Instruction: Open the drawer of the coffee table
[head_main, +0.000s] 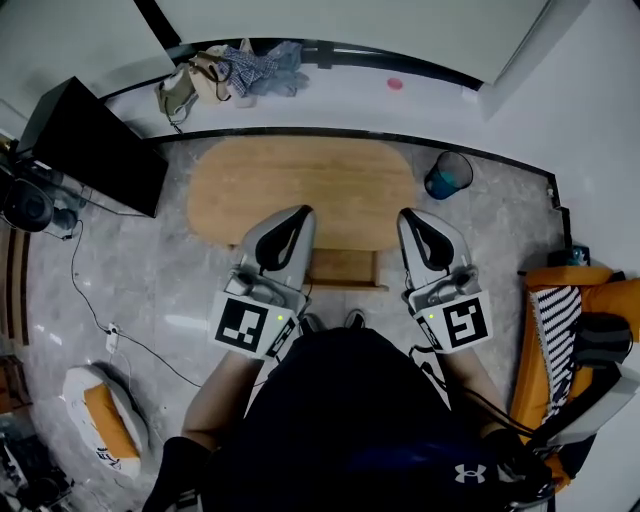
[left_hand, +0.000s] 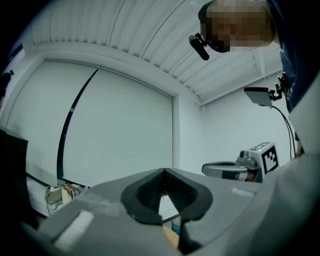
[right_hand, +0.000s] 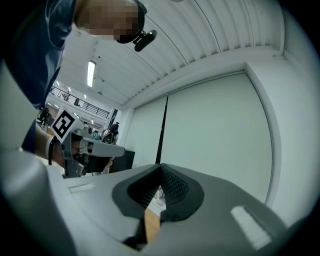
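The oval wooden coffee table (head_main: 300, 185) stands on the grey floor ahead of me. Its wooden drawer (head_main: 343, 267) sticks out from under the near edge, toward my feet. My left gripper (head_main: 300, 212) hangs above the table's near left part, and my right gripper (head_main: 410, 215) above its near right part. Both point forward and level, apart from the drawer. In the left gripper view the jaws (left_hand: 164, 171) meet at the tips with nothing between them. The right gripper view shows its jaws (right_hand: 161, 166) closed the same way, empty.
A blue waste bin (head_main: 449, 175) stands right of the table. A black screen (head_main: 95, 145) stands at the left, with a cable trailing on the floor. Bags and clothes (head_main: 235, 72) lie by the far wall. An orange chair (head_main: 575, 330) is at my right.
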